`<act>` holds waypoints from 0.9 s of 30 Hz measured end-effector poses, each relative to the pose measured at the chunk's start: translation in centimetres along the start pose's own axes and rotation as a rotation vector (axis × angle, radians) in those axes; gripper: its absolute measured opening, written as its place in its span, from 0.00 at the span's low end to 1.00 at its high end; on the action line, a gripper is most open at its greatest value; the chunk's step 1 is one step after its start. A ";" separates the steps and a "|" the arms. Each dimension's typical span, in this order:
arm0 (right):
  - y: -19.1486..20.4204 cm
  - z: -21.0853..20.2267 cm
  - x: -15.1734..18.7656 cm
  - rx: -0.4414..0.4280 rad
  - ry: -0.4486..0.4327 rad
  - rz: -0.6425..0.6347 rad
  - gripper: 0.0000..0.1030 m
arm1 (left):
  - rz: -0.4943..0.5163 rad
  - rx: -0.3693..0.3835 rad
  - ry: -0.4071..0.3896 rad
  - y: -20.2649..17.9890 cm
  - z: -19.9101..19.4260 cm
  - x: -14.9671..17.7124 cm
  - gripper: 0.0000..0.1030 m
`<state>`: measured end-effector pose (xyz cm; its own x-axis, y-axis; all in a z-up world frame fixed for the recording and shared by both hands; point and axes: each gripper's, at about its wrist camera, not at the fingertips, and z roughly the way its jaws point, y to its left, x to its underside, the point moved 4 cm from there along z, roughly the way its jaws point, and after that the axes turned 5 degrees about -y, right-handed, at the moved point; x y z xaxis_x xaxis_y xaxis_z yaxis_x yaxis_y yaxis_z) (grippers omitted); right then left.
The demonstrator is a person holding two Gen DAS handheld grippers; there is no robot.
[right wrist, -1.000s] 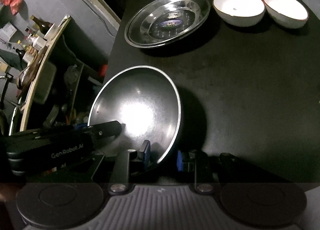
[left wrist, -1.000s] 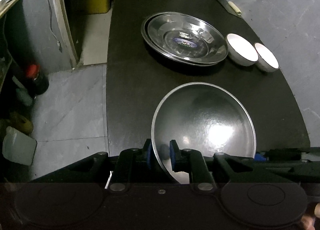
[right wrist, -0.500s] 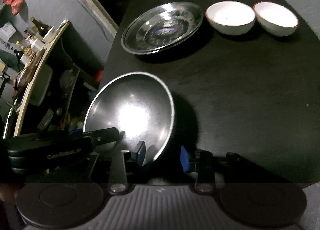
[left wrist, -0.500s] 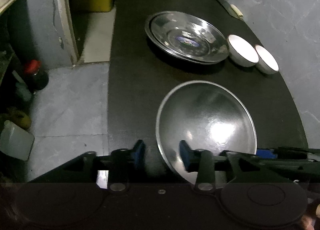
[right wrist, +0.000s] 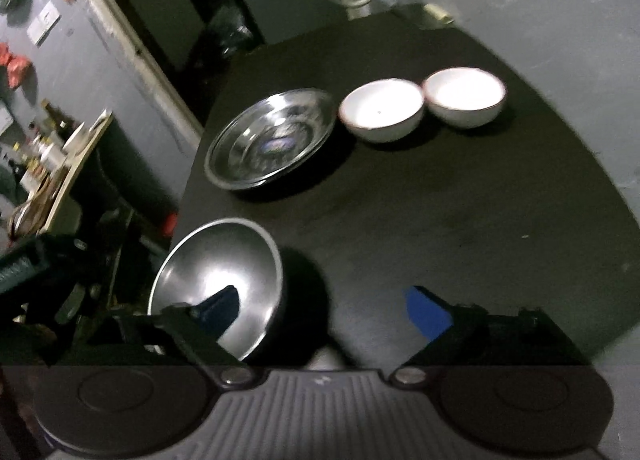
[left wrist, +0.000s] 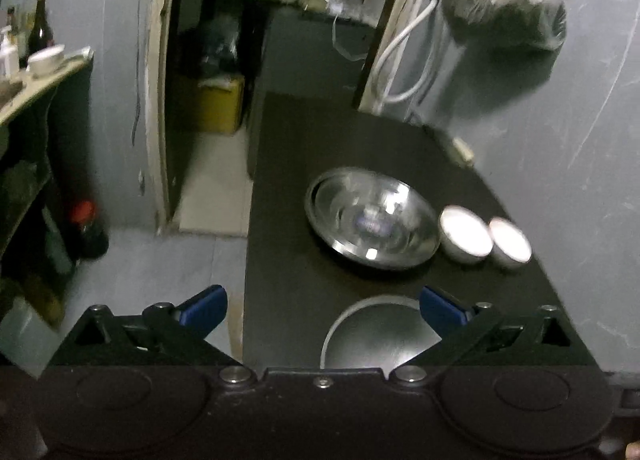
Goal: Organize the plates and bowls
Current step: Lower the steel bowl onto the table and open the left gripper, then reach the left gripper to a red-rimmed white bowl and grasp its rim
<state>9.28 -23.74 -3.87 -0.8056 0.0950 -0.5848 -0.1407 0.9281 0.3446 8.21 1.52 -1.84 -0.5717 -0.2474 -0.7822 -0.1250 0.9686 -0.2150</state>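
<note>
Table: black top (right wrist: 460, 220) carrying all the dishes; grey wall on its far side.
Steel bowl: one plain metal bowl (right wrist: 218, 280), mouth upward, round with no long axis; it sits at the table's near corner, at about 8 o'clock in the right wrist view and at 6 o'clock in the left wrist view (left wrist: 380, 334).
Steel plates: shallow round plates (right wrist: 272, 138) stacked mouth-up, a blue sticker at the centre; two rims seem to show, but blur keeps the count unsure. They lie beyond the bowl, toward 11 o'clock from it in the right wrist view, well apart from it.
White bowls: two, upright, side by side in a row running toward 3 o'clock from the plates; the first (right wrist: 382, 110) is just beside the plates' rim, the second (right wrist: 464, 98) just beside the first, with a thin dark line on each rim.
Left gripper: left gripper (left wrist: 322, 306) has its jaws opening, spread very wide; the blue pads stand either side of the steel bowl's far rim without touching it, and nothing is gripped.
Right gripper: right gripper (right wrist: 322, 306) has its jaws opening too, wide apart; one pad hangs over the bowl's inside, the other over bare table, and neither presses on the bowl.
Count: one steel bowl, one stack of plates, two white bowls.
</note>
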 end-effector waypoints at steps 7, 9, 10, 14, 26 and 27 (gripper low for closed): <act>-2.6 -0.7 -2.6 0.039 -0.130 0.011 1.00 | 0.085 -0.017 -0.008 -2.6 2.4 -2.2 0.99; -3.8 -0.3 -3.9 0.058 -0.170 0.008 1.00 | 0.102 -0.016 0.001 -3.6 3.7 -2.8 0.99; -4.3 -0.1 -4.4 0.077 -0.182 0.014 1.00 | 0.112 -0.012 0.011 -4.2 4.2 -3.0 0.99; -7.4 1.1 -6.9 0.121 -0.229 0.072 1.00 | 0.165 0.041 0.076 -7.7 7.7 -4.0 0.99; -14.9 6.8 -9.2 0.204 -0.210 0.252 1.00 | 0.386 0.125 0.213 -16.5 18.8 -7.3 0.99; -15.1 6.7 -8.9 0.201 -0.211 0.254 1.00 | 0.421 0.141 0.214 -17.3 19.6 -7.7 0.99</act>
<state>22.48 -36.14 -8.79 -0.6611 0.3837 -0.6447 0.1808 0.9155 0.3594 30.67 -13.81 -3.58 -0.7043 0.1898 -0.6841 0.2554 0.9668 0.0053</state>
